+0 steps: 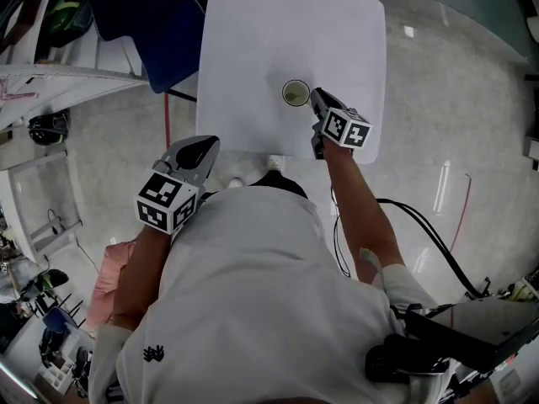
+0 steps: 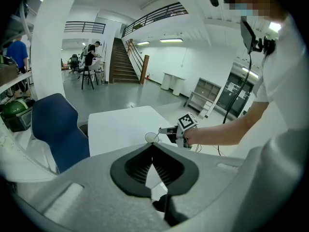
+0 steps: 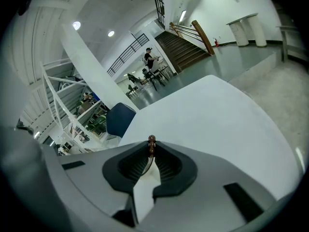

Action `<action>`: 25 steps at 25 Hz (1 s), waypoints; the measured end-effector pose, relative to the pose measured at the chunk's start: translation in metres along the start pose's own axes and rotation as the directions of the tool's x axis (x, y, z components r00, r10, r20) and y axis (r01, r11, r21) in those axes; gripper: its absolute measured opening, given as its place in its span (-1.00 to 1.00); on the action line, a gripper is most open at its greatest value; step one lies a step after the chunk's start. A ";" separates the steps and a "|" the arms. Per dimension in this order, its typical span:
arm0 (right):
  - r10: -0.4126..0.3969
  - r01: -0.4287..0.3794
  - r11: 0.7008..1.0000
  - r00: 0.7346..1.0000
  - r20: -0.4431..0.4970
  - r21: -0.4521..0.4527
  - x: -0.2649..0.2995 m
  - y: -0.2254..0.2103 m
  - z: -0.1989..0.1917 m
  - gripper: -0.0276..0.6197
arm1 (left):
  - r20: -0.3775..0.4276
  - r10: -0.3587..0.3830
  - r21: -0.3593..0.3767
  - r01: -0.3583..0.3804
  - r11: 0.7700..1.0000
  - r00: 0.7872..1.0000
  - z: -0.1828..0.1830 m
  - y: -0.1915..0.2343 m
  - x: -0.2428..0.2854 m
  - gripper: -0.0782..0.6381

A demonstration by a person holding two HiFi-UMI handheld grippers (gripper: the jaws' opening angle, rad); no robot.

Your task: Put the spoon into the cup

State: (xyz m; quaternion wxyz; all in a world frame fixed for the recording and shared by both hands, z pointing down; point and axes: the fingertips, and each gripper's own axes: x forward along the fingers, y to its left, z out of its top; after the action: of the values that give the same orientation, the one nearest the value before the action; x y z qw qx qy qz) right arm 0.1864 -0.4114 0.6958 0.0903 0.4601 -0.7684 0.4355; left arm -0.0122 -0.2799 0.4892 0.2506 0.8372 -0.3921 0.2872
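A small round cup [image 1: 296, 93] stands on the white table [image 1: 253, 40], right of the middle. My right gripper [image 1: 317, 99] hovers just right of its rim. In the right gripper view the gripper [image 3: 151, 147] is shut on the spoon [image 3: 151, 141], whose brown beaded handle end pokes up between the pads; the bowl end is hidden below. The left gripper view shows the cup [image 2: 151, 137] with the right gripper [image 2: 166, 130] beside it. My left gripper [image 1: 206, 146] hangs off the table's near left corner, shut and empty [image 2: 152, 145].
A blue chair [image 1: 147, 23] stands at the table's far left corner. White shelving [image 1: 50, 82] lines the left side. A black cable [image 1: 425, 230] runs over the floor on the right. The person's body fills the near side.
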 end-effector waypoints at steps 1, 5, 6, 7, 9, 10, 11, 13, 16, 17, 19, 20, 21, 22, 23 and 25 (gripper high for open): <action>-0.001 0.001 1.000 1.000 -0.002 0.000 0.001 -0.001 -0.001 -0.76 | -0.002 0.001 -0.001 -0.001 1.000 1.000 0.000 0.000 0.000 -0.75; 0.005 -0.005 1.000 1.000 0.001 -0.003 0.001 -0.002 -0.001 -0.76 | -0.007 0.002 -0.001 -0.002 1.000 1.000 0.001 -0.001 0.000 -0.75; 0.007 -0.007 1.000 1.000 0.002 -0.004 0.001 -0.001 -0.001 -0.76 | -0.007 0.001 0.000 -0.001 1.000 1.000 0.002 -0.001 0.000 -0.75; 0.010 -0.010 1.000 1.000 0.001 -0.005 0.002 -0.001 -0.002 -0.76 | -0.008 0.001 0.000 -0.001 1.000 1.000 0.001 -0.001 0.000 -0.75; 0.015 -0.015 1.000 1.000 -0.004 -0.005 0.003 0.000 -0.004 -0.76 | -0.010 0.002 0.000 -0.002 1.000 1.000 0.001 -0.001 0.000 -0.75; 0.016 -0.016 1.000 1.000 -0.006 -0.006 0.003 0.000 -0.005 -0.76 | -0.011 0.001 0.000 -0.001 1.000 1.000 0.001 -0.001 0.000 -0.75; 0.017 -0.017 1.000 1.000 -0.008 -0.008 0.003 0.001 -0.006 -0.76 | -0.012 0.001 0.000 -0.001 1.000 1.000 0.000 -0.001 0.000 -0.75; 0.019 -0.019 1.000 1.000 -0.010 -0.008 0.005 0.001 -0.007 -0.76 | -0.015 -0.001 0.002 0.001 1.000 1.000 0.000 -0.001 0.001 -0.75; 0.022 -0.023 1.000 1.000 -0.019 -0.017 0.009 0.003 -0.010 -0.75 | -0.016 -0.005 0.007 0.005 1.000 1.000 0.000 0.002 0.000 -0.75; 0.023 -0.024 1.000 0.999 -0.022 -0.020 0.010 0.004 -0.010 -0.75 | -0.015 -0.006 0.008 0.006 1.000 1.000 0.000 0.002 -0.001 -0.75; 0.026 -0.027 0.999 0.999 -0.030 -0.024 0.010 0.006 -0.012 -0.74 | -0.013 -0.007 0.009 0.007 1.000 1.000 -0.001 0.003 -0.004 -0.75; 0.028 -0.029 0.999 0.999 -0.034 -0.027 0.010 0.007 -0.014 -0.73 | -0.012 -0.006 0.009 0.007 1.000 1.000 -0.001 0.003 -0.006 -0.75; 0.031 -0.032 0.999 0.999 -0.036 -0.031 0.010 0.008 -0.014 -0.70 | -0.011 -0.006 0.008 0.006 1.000 1.000 -0.002 0.003 -0.007 -0.75; 0.033 -0.034 0.999 0.999 -0.036 -0.035 0.010 0.009 -0.014 -0.68 | -0.009 -0.006 0.008 0.006 1.000 1.000 -0.002 0.003 -0.008 -0.75; 0.036 -0.037 0.999 0.999 -0.035 -0.037 0.009 0.009 -0.014 -0.66 | -0.007 -0.007 0.009 0.007 1.000 1.000 -0.002 0.003 -0.009 -0.75; 0.038 -0.039 0.998 0.999 -0.032 -0.039 0.008 0.010 -0.014 -0.60 | -0.004 -0.010 0.012 0.010 1.000 1.000 -0.003 0.003 -0.011 -0.75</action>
State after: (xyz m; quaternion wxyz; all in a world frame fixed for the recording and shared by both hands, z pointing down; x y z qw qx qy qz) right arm 0.1704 -0.4038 0.7023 0.1029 0.4364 -0.7842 0.4289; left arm -0.0211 -0.2736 0.4842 0.2480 0.8402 -0.3857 0.2896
